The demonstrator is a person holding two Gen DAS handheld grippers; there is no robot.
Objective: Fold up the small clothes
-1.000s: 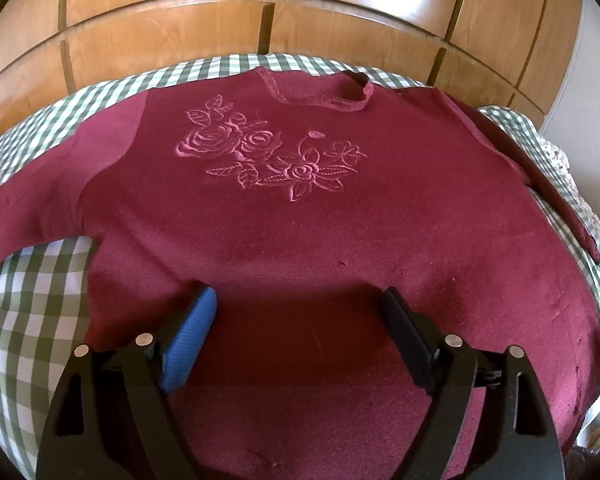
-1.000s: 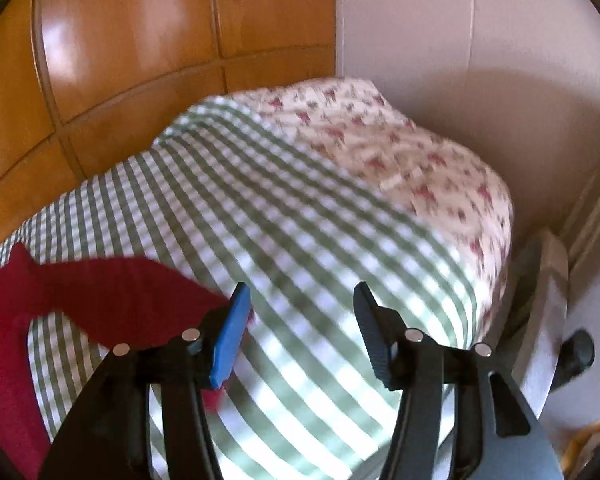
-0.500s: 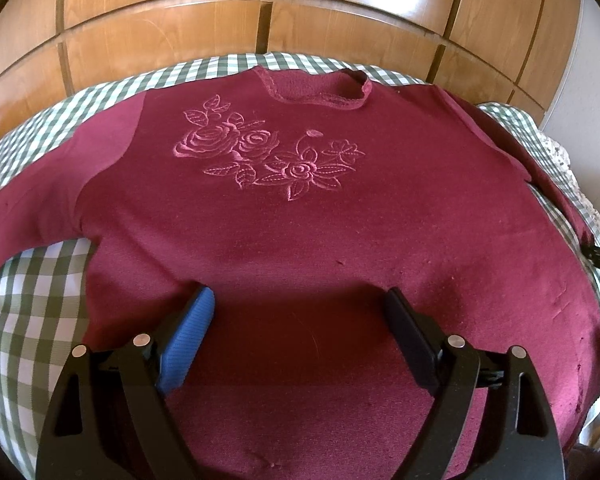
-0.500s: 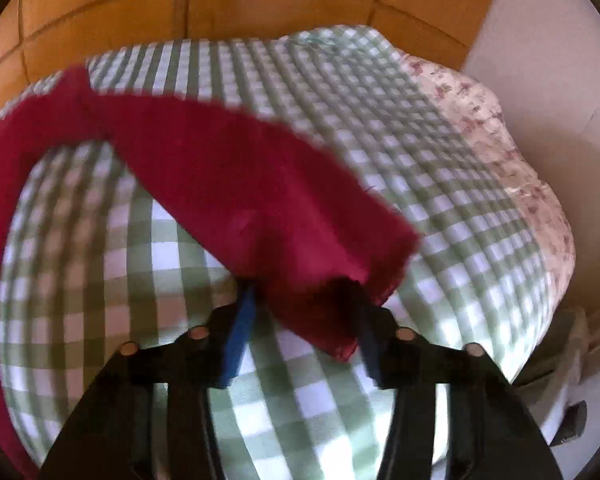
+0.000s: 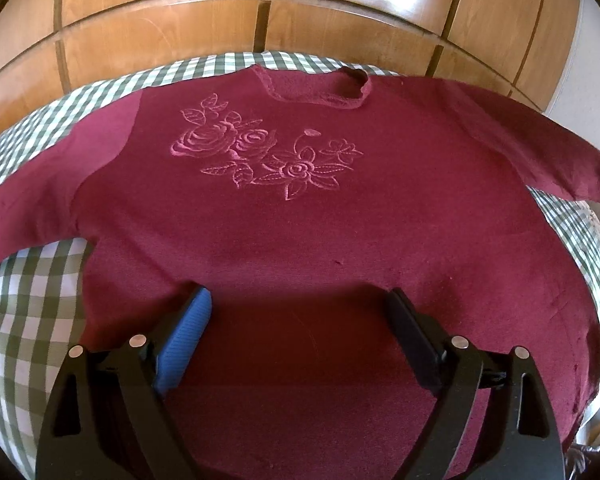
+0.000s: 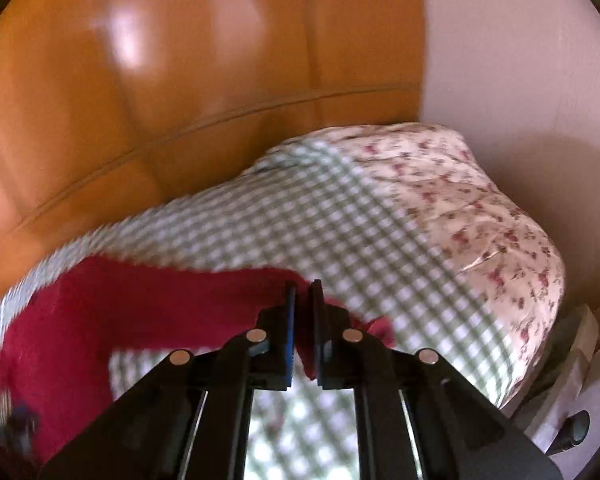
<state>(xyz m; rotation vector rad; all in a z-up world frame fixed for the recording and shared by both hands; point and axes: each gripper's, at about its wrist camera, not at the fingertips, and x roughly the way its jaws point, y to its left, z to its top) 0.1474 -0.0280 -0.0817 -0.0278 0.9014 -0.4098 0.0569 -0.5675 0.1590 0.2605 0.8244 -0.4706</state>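
Note:
A dark red sweater [image 5: 300, 224] with embroidered roses lies spread face up on a green checked cloth [image 5: 32, 300]. My left gripper [image 5: 298, 304] is open and empty, hovering over the sweater's lower front. The sweater's right sleeve [image 5: 540, 160] is lifted off the cloth at the right edge of the left wrist view. In the right wrist view my right gripper [image 6: 303, 292] is shut on the cuff of that sleeve [image 6: 160, 308] and holds it above the checked cloth [image 6: 340, 220].
Wooden panels [image 5: 260, 12] stand right behind the surface. A floral cover [image 6: 480, 208] hangs over the right end, next to a white wall [image 6: 520, 60]. A dark knob [image 6: 578, 426] sits low at the right.
My right gripper has closed on the sleeve cuff and lifted it; the sleeve now rises off the cloth. The left gripper has stayed over the sweater's lower front.

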